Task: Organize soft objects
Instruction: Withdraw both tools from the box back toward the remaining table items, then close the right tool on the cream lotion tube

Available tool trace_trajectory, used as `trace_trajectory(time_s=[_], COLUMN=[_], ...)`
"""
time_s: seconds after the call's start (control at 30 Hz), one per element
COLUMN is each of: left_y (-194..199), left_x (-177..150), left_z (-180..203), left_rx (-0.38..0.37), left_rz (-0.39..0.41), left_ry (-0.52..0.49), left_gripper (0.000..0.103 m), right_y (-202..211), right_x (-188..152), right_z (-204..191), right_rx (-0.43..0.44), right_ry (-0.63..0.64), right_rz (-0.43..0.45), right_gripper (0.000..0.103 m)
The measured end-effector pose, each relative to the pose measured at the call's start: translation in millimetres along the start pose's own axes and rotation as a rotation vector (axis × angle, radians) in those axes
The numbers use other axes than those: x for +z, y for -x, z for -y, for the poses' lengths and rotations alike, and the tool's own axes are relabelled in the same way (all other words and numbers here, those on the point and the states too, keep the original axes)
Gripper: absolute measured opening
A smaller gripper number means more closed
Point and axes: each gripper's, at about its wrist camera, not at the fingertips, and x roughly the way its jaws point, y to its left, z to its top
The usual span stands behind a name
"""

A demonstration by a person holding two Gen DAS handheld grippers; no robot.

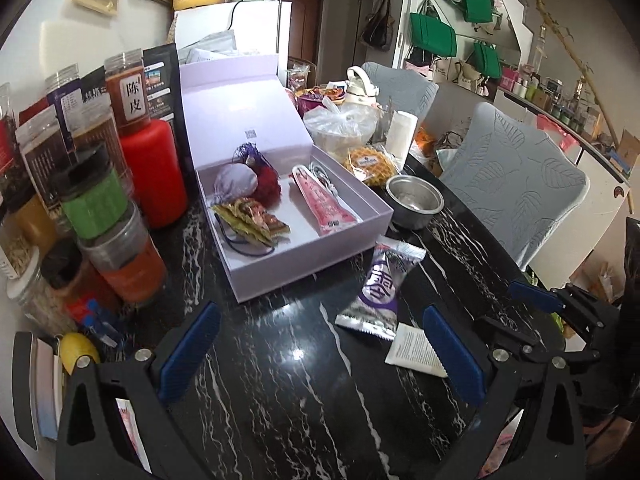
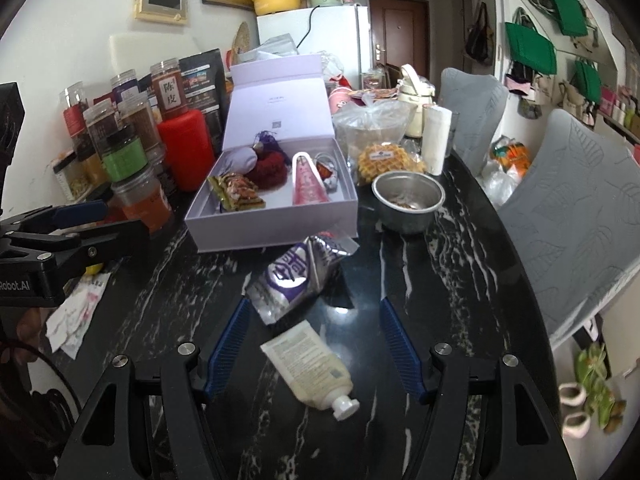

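Observation:
An open lilac gift box [image 2: 276,232] stands on the black marble table. It holds a pink tube [image 2: 306,180], a grey pouch [image 2: 242,160], a red fuzzy ball [image 2: 268,170] and a green-gold packet [image 2: 238,194]. In front of it lies a silver-purple snack packet [image 2: 292,276]. A cream tube with a white cap [image 2: 312,364] lies between the spread fingers of my right gripper [image 2: 314,346], which is open and does not touch it. My left gripper [image 1: 320,344] is open over bare table, left of the packet [image 1: 380,284] and the tube [image 1: 412,348].
Jars and a red bottle [image 1: 154,168] crowd the table's left side. A steel bowl [image 2: 408,196], a wrapped waffle [image 2: 388,162] and a plastic bag sit right of the box. Two grey chairs [image 2: 580,220] stand along the right edge. Papers [image 2: 76,312] lie at the near left.

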Motion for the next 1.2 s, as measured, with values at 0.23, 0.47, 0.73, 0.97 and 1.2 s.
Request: trace_trajectory(time_s=[0.23, 0.47, 0.73, 0.97, 1.2], left_y=[-1, -6, -25, -34, -50], left_x=[-19, -30, -46, -47, -46], left_z=[4, 0, -8, -12, -10], left_rx=[0.007, -0.017, -0.056, -0.016, -0.023], left_rz=[-0.043, -0.072, -0.125, -0.121, -0.157], left_ry=[-0.023, -0.007, 0.04, 0.054, 0.052], left_gripper=[0.103, 0.103, 0.103, 0.103, 0.103], right_y=[-4, -7, -26, -48, -66], right_x=[-25, -43, -59, -62, -62], right_z=[-4, -3, 3, 10, 10], right_rx=[0.016, 0.034, 0.018, 0.016, 0.036], right_ry=[-0.005, -0.041, -0.051, -0.042, -0.005], right_rz=[-0.041, -0.05, -0.089, -0.123, -0.149], right_gripper=[0.069, 0.075, 0.077, 0.077, 0.077])
